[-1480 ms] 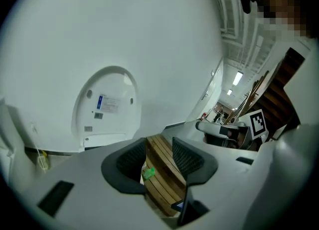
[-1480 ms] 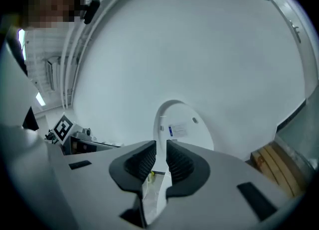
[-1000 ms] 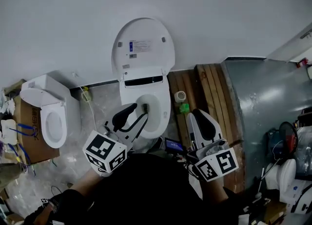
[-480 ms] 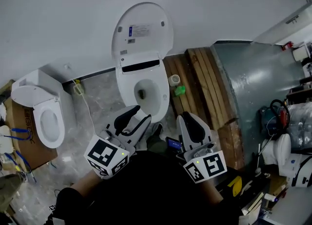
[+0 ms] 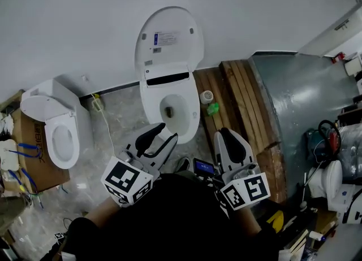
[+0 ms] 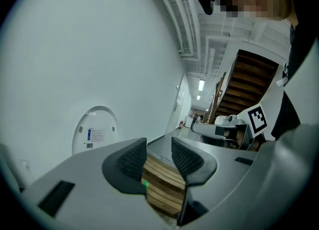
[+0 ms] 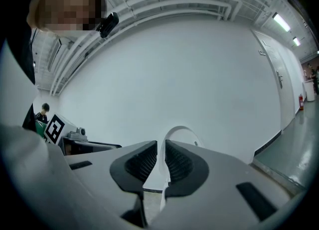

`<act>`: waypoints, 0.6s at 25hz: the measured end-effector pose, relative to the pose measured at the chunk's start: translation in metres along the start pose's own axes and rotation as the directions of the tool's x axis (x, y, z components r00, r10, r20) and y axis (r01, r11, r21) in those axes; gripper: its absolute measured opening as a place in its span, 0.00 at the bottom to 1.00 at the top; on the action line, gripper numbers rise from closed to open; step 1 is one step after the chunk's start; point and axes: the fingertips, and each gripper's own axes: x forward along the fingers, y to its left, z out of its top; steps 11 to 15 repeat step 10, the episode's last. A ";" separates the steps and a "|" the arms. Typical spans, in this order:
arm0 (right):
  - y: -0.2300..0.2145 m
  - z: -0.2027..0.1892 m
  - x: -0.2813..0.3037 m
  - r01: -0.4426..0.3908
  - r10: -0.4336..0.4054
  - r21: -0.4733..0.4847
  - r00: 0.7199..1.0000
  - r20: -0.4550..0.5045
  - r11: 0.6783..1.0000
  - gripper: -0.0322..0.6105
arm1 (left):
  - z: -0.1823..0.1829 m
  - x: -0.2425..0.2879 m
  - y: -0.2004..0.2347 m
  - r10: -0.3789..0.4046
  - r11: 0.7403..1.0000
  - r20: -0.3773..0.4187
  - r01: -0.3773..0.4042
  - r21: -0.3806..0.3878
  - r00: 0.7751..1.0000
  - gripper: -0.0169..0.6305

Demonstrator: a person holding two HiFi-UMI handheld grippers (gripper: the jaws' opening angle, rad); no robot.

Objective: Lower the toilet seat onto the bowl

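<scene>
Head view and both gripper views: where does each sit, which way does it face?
Head view: on the person's head, looking steeply down at the toilet with its lid up; shows left claw, right claw, dark torso.
Left gripper view: rides the left claw, looks level past open jaws at wall, lid, wooden planks; right claw's marker cube at right.
Right gripper view: rides the right claw, looks along nearly shut jaws at wall and lid; left claw's marker cube at left.
Shared: all three show the raised lid.
</scene>
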 end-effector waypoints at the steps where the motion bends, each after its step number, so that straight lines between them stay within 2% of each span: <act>1: -0.002 0.000 -0.002 -0.003 0.003 0.003 1.000 0.002 1.000 0.16 | 0.000 0.002 -0.003 0.000 1.000 -0.001 0.000 0.002 1.000 0.28; 15: -0.021 -0.001 -0.013 -0.040 0.040 0.013 0.999 0.009 0.999 0.16 | 0.002 0.023 -0.026 0.009 1.000 -0.003 -0.009 0.029 1.000 0.28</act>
